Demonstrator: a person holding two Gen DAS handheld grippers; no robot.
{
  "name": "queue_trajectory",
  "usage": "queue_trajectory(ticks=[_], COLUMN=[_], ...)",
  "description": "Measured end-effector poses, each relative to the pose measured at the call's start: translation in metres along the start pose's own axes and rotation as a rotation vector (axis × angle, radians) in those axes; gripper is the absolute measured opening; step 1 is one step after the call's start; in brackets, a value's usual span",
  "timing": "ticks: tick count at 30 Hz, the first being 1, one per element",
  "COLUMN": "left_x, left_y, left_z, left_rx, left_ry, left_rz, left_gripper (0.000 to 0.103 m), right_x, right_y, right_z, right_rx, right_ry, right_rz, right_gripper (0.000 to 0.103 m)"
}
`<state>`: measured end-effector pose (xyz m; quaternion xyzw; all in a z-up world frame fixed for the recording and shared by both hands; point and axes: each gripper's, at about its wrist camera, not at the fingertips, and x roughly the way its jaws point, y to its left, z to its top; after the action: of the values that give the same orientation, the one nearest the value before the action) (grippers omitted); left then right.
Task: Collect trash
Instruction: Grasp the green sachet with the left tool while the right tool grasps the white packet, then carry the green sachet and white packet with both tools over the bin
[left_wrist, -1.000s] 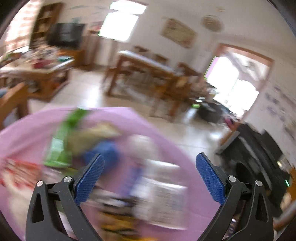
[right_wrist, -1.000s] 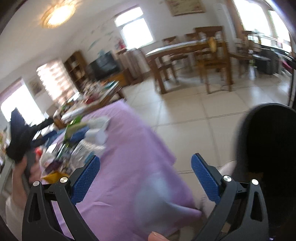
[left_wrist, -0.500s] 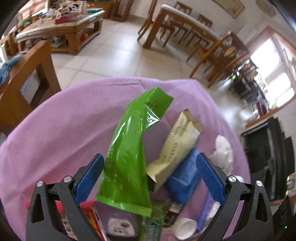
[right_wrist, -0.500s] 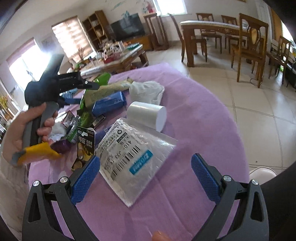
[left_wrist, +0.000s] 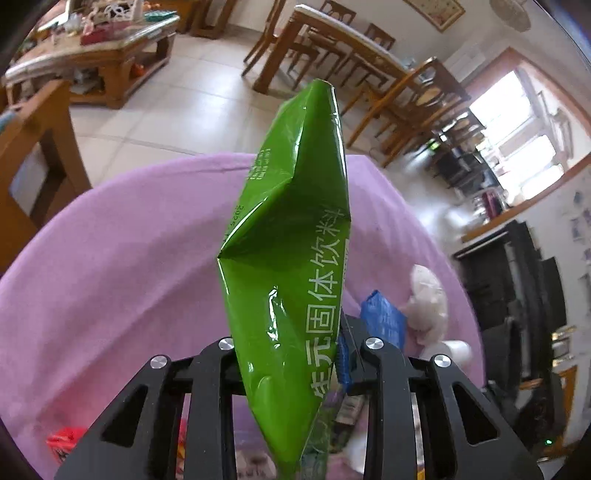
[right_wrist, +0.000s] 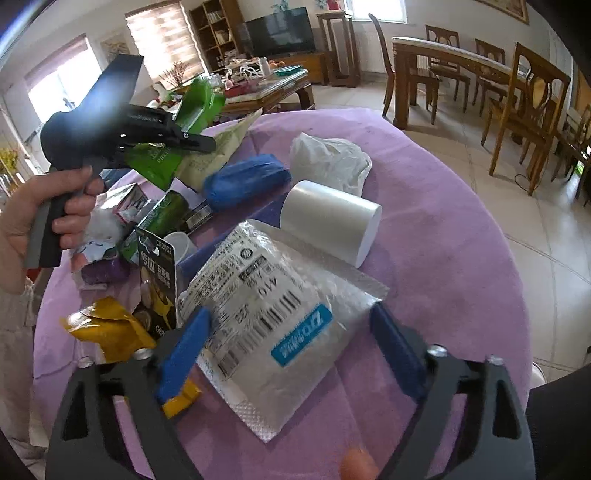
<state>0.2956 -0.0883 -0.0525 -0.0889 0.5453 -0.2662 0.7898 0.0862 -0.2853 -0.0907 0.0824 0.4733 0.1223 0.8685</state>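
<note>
Left wrist view: my left gripper is closing, its blue pads pressed onto the lower part of a green drink-powder sachet, which stands up out of the jaws, creased at mid-height, its sealed top edge highest. Behind it lies the purple tablecloth. To the right of the sachet, on the cloth, I see a blue wrapped pack, a crumpled white plastic bag just beyond it, and part of a white roll. A red wrapper shows at lower left.

Right wrist view: my right gripper is closing with its jaws still apart; a silver bubble mailer with barcode labels lies flat on the cloth between the two blue pads, which do not press on it. The white roll lies on its side touching the mailer's far edge. Beyond it sit the white bag and the blue pack. At left, a hand holds the left gripper, clamped on the green sachet. Near the left pad lie a yellow wrapper and a battery card
</note>
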Motion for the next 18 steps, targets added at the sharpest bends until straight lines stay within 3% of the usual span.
queue_trajectory(ticks=[6,10,16,18], left_x=[-0.008,-0.027,-0.065,-0.071], left_y=[-0.005,-0.011,-0.042,-0.048], left_z=[-0.03,-0.051,-0.085,-0.102], left_rx=[0.022,0.032,0.103,0.12], left_ry=[-0.025,-0.092,-0.156,-0.162], left_rz=[-0.034,-0.106,-0.205,-0.231], left_gripper=[0.028,0.028,0.028,0.028], right_x=[-0.018,-0.03,-0.036,-0.036], right_y=[-0.001,-0.001,0.0,-0.004], right_z=[-0.006,-0.011,-0.015,-0.014], right_rx=[0.015,0.033,0.045,0.073], right_ry=[-0.041,-0.071,-0.084,-0.084], right_rz=[0.053,0.099,0.115,0.147], right_gripper=[0.019,0.006,0.005,0.01])
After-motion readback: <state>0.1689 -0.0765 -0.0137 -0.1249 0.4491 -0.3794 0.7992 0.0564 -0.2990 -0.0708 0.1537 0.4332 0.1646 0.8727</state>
